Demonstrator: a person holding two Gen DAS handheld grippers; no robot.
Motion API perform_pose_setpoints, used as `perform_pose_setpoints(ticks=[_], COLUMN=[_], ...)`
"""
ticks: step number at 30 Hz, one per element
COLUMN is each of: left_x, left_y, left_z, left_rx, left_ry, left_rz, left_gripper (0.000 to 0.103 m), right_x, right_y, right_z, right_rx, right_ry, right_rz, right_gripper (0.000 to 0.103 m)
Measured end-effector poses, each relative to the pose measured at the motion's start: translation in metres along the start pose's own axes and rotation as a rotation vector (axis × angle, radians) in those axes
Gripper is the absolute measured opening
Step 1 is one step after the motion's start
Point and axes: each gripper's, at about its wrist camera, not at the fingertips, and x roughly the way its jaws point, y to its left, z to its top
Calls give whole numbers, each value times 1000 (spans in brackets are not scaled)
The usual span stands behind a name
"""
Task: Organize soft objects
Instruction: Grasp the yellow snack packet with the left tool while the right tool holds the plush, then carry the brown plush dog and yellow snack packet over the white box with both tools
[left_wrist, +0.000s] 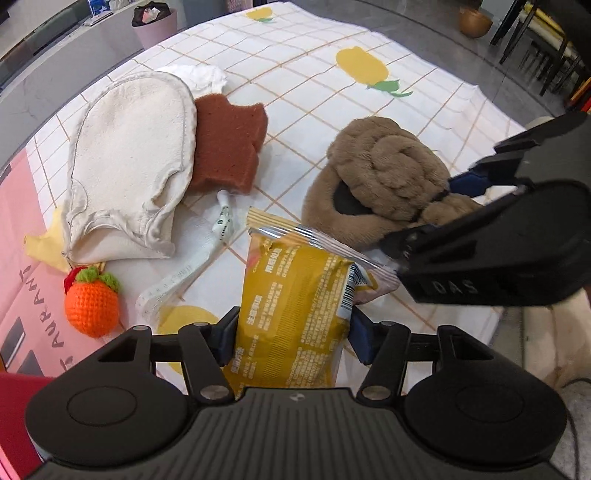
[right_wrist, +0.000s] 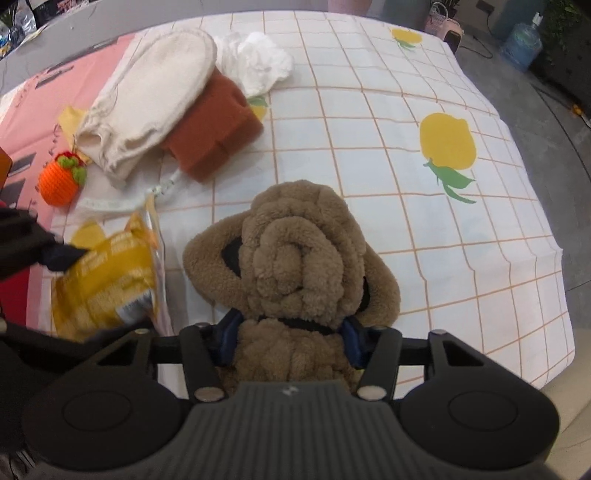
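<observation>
On the checked cloth (left_wrist: 314, 66) I count one mitt (left_wrist: 129, 158), one sponge (left_wrist: 229, 144); my left hand-held gripper (left_wrist: 291, 334) clamps one yellow packet (left_wrist: 295, 306), my right hand-held gripper (right_wrist: 291, 341) one plush slipper (right_wrist: 291, 258).

Soft, even daylight fills both views, bright without harsh shadows; only faint shade sits beneath the objects. The checked cloth (left_wrist: 314, 74) reads slightly washed out in the right wrist view. Fisheye distortion bends its grid lines strongly toward the edges. The yellow packet (right_wrist: 107, 280) is smeared by motion blur in the right wrist view, and sharp in the left.
</observation>
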Motion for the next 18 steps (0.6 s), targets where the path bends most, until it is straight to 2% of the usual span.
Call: perform_pose_setpoints(ticks=[3, 10, 14, 18], left_x=[-22, -65, -86, -104], left_y=[-1, -4, -11, 0], left_z=[0, -6, -2, 1], left_rx=[-5, -49, -32, -105], left_ry=[-42, -166, -201, -251], left_rz=[-27, -94, -44, -54], left_gripper=[68, 67, 67, 66], right_x=[-12, -65, -79, -95], right_y=[7, 4, 7, 8], right_z=[-4, -12, -11, -5], right_rx=[-13, -3, 15, 61], right_ry=[-25, -176, -234, -308], right_rz=[-48, -89, -63, -47], right_gripper=[54, 54, 54, 54])
